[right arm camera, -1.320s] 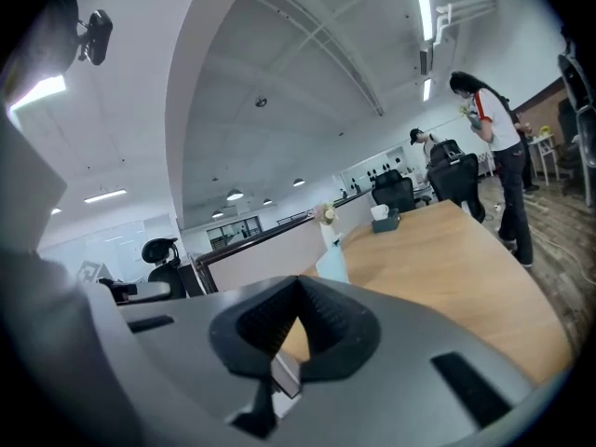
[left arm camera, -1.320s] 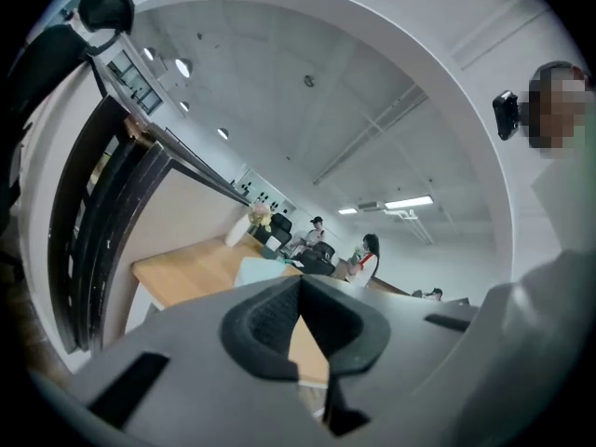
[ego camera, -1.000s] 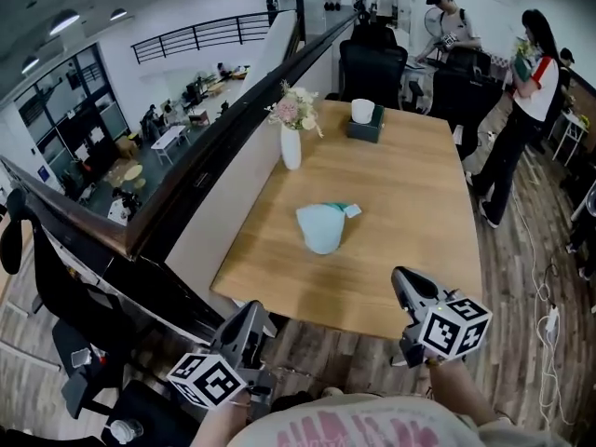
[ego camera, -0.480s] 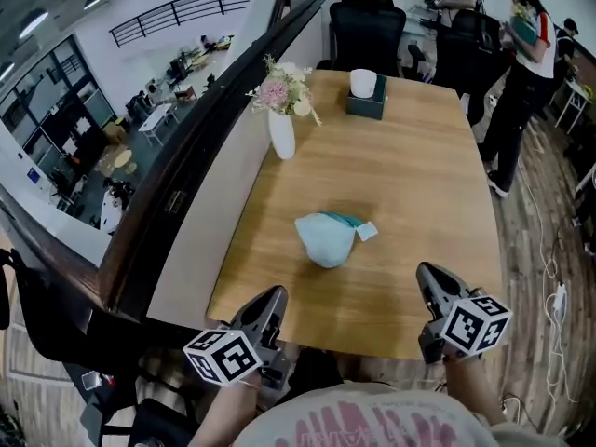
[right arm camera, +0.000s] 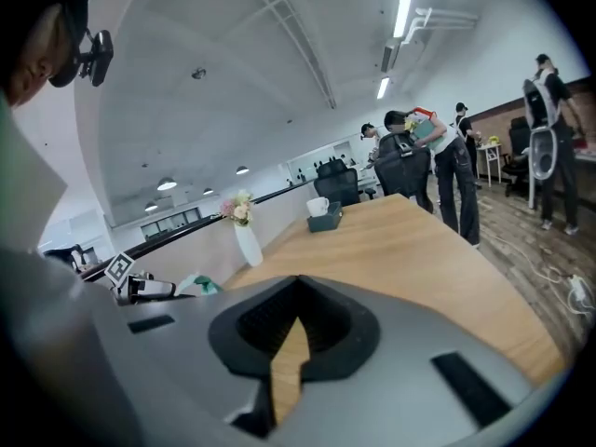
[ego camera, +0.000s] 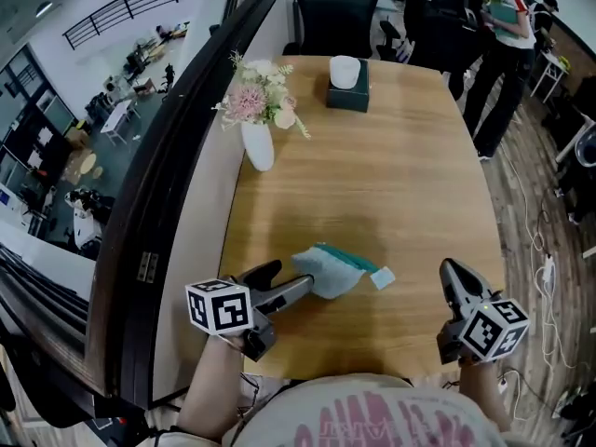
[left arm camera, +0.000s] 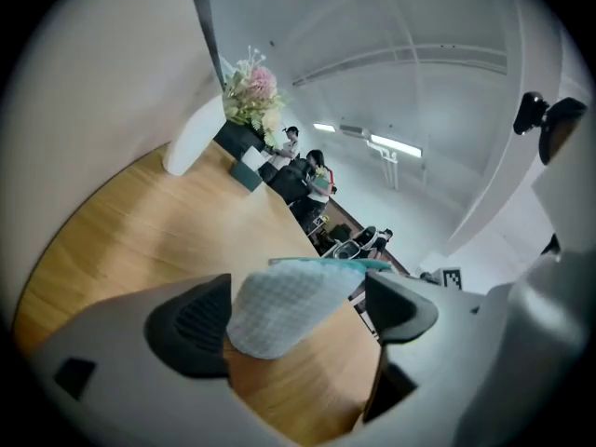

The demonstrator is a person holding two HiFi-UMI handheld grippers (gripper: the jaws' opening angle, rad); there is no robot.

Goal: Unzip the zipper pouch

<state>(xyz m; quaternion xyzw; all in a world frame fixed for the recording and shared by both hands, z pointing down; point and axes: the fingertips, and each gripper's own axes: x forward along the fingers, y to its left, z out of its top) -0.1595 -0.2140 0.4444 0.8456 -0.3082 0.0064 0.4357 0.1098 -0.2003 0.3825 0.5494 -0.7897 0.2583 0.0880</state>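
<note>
Head view first: the zipper pouch (ego camera: 331, 270), pale teal, lies on the wooden table (ego camera: 391, 184) close to the near edge, a white tag (ego camera: 382, 277) at its right end. The left gripper (ego camera: 294, 275) reaches in from the left, and its jaws have just been opening. They stand apart with the pouch's left end between them. Over on the right, the right gripper (ego camera: 453, 273) hangs at the table's near edge, well apart from the pouch, clenched on nothing. Farther back stand a white vase (ego camera: 258, 145) of flowers and a dark tissue box (ego camera: 346, 96).

Left gripper view: the jaws are spread wide. The rounded, quilted end of the pouch (left arm camera: 279, 296) sits between the two pads, close against the left one and clear of the right, so it is released, not squeezed. The teal zip edge runs along its top.

Right gripper view: the pads meet, with only a sliver of tabletop (right arm camera: 400, 240) showing through. The pouch (right arm camera: 198, 285) shows small at far left, by the other gripper.
</note>
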